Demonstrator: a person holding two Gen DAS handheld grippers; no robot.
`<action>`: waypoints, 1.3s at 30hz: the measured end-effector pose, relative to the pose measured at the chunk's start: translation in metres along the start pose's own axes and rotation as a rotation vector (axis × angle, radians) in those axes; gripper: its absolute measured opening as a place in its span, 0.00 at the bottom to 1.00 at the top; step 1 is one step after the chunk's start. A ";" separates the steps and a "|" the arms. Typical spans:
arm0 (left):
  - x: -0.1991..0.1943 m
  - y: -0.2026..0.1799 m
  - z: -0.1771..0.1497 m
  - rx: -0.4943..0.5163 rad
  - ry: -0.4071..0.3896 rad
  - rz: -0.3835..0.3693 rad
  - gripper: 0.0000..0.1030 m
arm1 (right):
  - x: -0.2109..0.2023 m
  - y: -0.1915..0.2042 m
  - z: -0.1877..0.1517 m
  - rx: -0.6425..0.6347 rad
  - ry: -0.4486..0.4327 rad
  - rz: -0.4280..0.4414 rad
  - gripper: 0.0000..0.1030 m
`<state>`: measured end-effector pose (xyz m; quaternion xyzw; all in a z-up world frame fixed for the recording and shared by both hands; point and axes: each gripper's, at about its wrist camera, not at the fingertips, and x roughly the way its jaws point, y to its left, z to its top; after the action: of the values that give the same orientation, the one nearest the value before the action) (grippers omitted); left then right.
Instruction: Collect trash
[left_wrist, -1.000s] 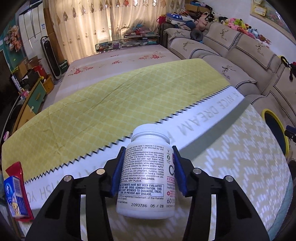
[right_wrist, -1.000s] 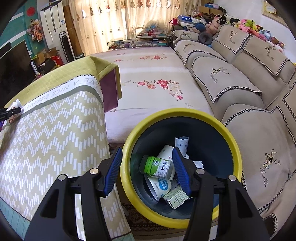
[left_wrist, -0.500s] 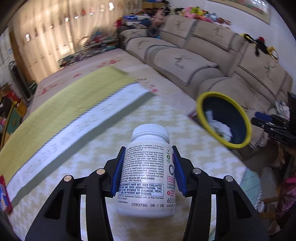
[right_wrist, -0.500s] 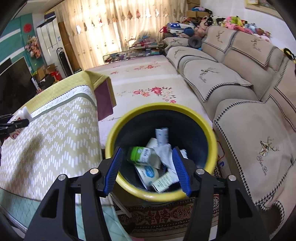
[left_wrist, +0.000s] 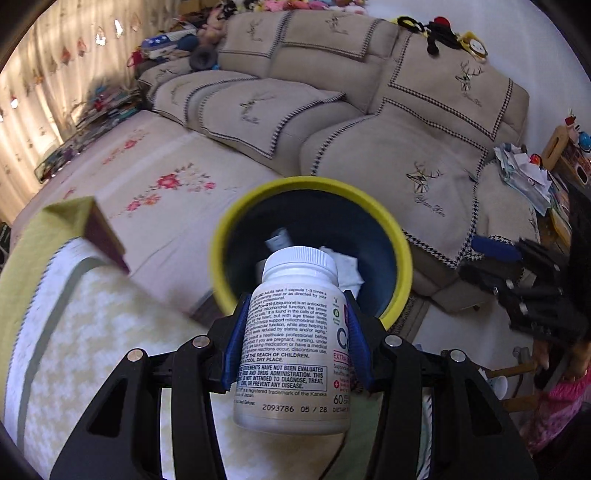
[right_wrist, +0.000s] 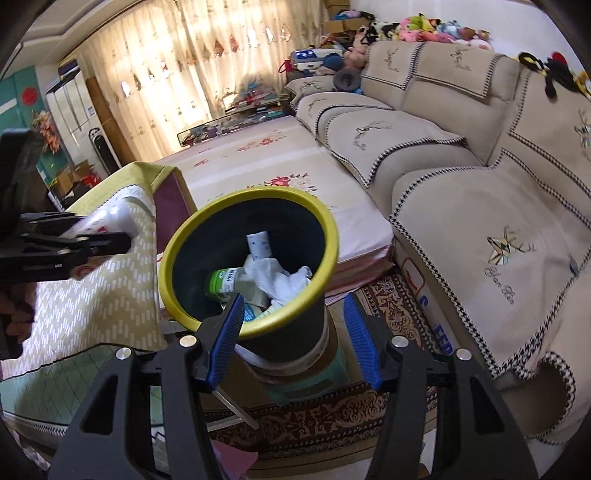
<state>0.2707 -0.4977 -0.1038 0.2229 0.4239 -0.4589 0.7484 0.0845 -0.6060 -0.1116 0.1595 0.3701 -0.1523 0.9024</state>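
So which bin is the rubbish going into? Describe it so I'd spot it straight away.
Start at the long beige sofa. In front of it, beside the table with the yellow patterned cloth, a round bin stands raised on a green stool. Its bright yellow rim and dark inside, holding crumpled white paper, set it apart.

A white pill bottle (left_wrist: 291, 347) with a white cap and small black print is held in the air, tipped toward a round bin (left_wrist: 400, 236). The bin is dark blue inside with a yellow rim. Crumpled white paper (right_wrist: 280, 277) and a green-capped bottle (right_wrist: 221, 282) are seen inside.
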 end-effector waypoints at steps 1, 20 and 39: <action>0.007 -0.005 0.005 0.002 0.009 -0.005 0.47 | -0.001 -0.004 -0.002 0.007 -0.001 0.002 0.52; -0.027 -0.006 0.006 -0.085 -0.155 0.110 0.89 | -0.013 0.014 -0.015 -0.012 0.000 0.063 0.58; -0.274 0.021 -0.243 -0.451 -0.481 0.569 0.95 | -0.057 0.145 -0.029 -0.228 -0.088 0.205 0.86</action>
<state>0.1245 -0.1752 -0.0070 0.0487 0.2485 -0.1692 0.9525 0.0842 -0.4547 -0.0649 0.0864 0.3270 -0.0231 0.9408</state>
